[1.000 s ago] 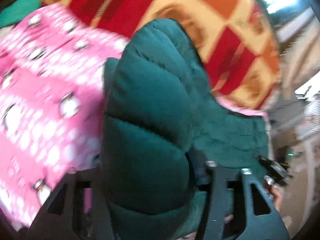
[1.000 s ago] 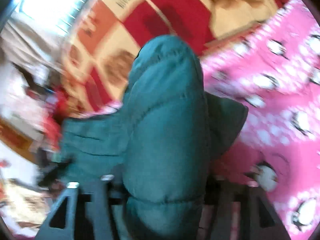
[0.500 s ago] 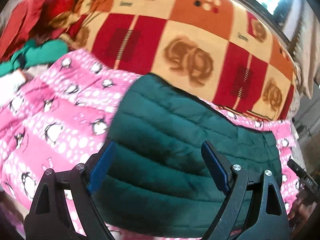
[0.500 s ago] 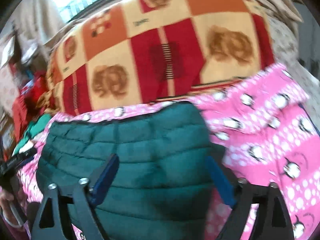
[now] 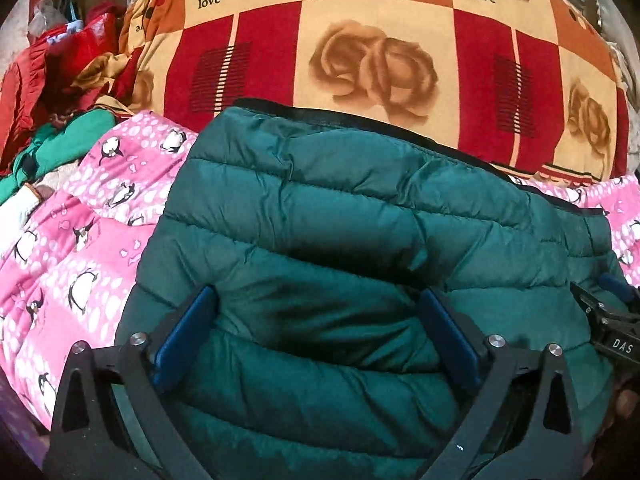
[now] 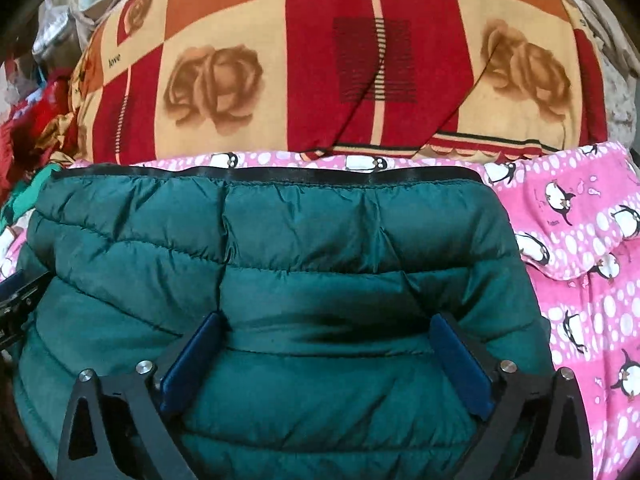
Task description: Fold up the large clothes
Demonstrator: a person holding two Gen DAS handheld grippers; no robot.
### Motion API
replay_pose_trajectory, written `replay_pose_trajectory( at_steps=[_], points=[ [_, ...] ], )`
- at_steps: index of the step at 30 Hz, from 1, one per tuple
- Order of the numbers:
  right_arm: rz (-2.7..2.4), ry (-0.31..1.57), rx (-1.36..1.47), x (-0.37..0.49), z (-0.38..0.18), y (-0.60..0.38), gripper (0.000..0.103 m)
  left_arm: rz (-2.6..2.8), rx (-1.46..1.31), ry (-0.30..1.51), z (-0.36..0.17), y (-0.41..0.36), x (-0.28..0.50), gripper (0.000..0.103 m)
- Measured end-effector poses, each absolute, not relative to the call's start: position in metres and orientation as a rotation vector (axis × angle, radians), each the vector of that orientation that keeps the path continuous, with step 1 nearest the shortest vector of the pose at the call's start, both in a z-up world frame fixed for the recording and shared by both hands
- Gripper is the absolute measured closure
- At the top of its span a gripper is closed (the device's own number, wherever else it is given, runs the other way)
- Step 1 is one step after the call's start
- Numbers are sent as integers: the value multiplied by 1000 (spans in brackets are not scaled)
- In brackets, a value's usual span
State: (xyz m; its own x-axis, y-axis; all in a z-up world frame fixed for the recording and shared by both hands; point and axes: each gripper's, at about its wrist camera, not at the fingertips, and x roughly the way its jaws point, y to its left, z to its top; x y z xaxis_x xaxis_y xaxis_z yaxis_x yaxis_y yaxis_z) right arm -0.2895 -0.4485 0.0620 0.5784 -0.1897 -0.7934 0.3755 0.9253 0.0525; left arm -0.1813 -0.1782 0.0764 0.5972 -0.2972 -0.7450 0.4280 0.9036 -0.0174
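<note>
A dark green quilted puffer jacket [image 5: 340,208] [image 6: 280,240] lies folded on a pink penguin-print sheet [image 5: 80,264] [image 6: 592,280], its black-trimmed edge on the far side. My left gripper [image 5: 316,294] hovers over the jacket's near left part. Its jaws are opening wide, and the puffy fabric sits below and between the blue pads [image 5: 188,332] without being pinched. My right gripper [image 6: 326,318] stands the same way over the near right part, jaws opening and gripping nothing. Each gripper shows at the edge of the other's view.
A bulky red, orange and cream checked blanket [image 5: 360,40] [image 6: 320,60] with rose prints rises right behind the jacket. A heap of red and green clothes [image 5: 52,80] lies at the far left. Pink sheet lies on both sides of the jacket.
A second ago both grippers held a bunched fold of the jacket. They have let go and drawn back with jaws spread, and the jacket now lies flat on the sheet.
</note>
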Motion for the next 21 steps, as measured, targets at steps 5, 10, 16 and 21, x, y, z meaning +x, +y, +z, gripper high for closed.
replay_pose_trajectory(
  at_steps=[5, 10, 16, 21],
  points=[
    [-313, 932, 250, -293, 69, -449, 0, -425, 178, 820, 77, -177, -187, 1],
    [-339, 887, 264, -315, 91, -434, 0, -448, 158, 812, 85, -166, -201, 1],
    [-336, 797, 298, -349, 116, -403, 0, -424, 138, 771, 100, -154, -224, 1],
    [-379, 771, 286, -363, 124, -387, 0, -409, 141, 718, 113, -149, -238, 1]
  ],
)
